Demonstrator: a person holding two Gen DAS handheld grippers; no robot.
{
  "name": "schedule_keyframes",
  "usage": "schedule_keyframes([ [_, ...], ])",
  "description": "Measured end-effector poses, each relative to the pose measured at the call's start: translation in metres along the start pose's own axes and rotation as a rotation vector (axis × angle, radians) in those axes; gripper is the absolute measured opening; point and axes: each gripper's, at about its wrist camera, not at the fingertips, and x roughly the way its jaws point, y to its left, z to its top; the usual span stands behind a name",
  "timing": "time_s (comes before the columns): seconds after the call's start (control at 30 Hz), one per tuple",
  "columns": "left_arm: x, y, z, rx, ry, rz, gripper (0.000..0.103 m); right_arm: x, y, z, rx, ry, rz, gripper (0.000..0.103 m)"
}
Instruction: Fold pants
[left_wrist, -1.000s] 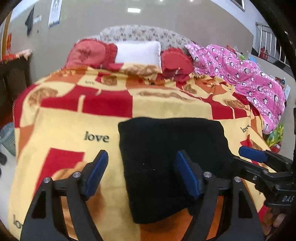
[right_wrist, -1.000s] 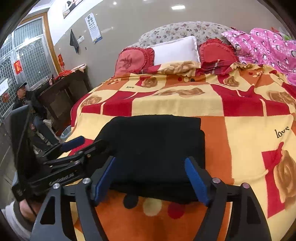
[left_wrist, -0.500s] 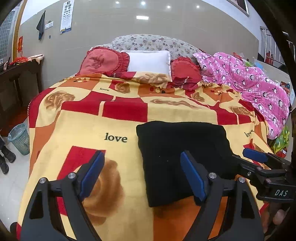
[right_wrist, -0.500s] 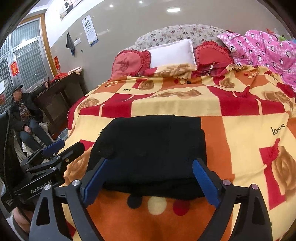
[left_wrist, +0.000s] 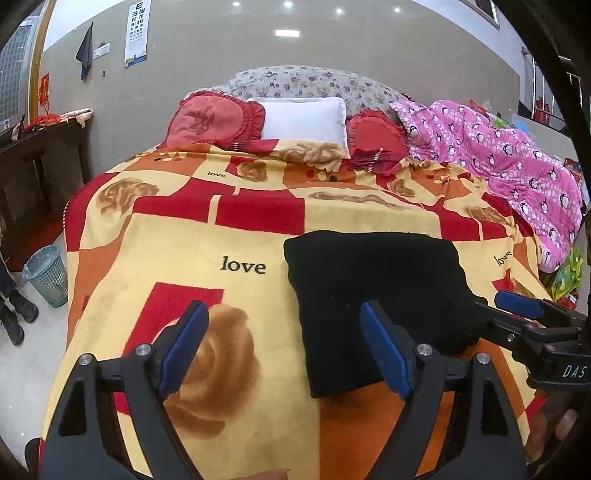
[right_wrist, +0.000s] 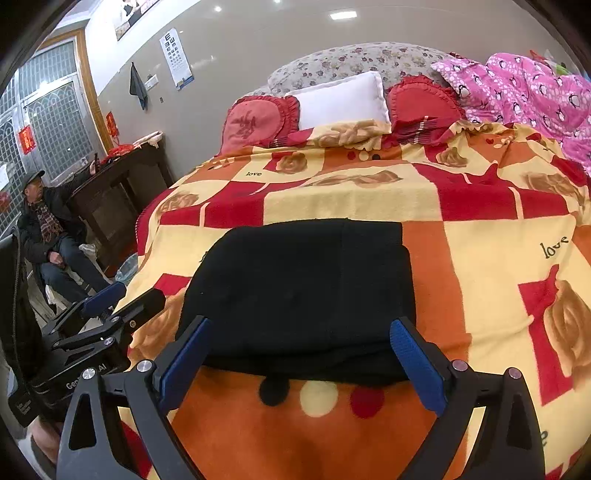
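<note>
left wrist view: left gripper (left_wrist: 284, 343) spread wide, holding nothing, over the blanket (left_wrist: 184, 258); folded black pants (left_wrist: 373, 295) lie flat on the blanket, toward the right. right wrist view: right gripper (right_wrist: 299, 362) spread wide, empty, near edge of pants (right_wrist: 303, 295) between its fingers.

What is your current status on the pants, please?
Left gripper open, empty. Right gripper open, empty. Black pants folded flat on blanket. Nothing in the way.
</note>
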Motion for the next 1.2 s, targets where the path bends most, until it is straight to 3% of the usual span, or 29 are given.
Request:
schedule_keyframes([
  [1.2, 0.003, 0.001, -0.008, 0.02, 0.028, 0.006, 0.084, 0.013, 0.01, -0.006, -0.036, 0.058, 0.006, 0.098],
])
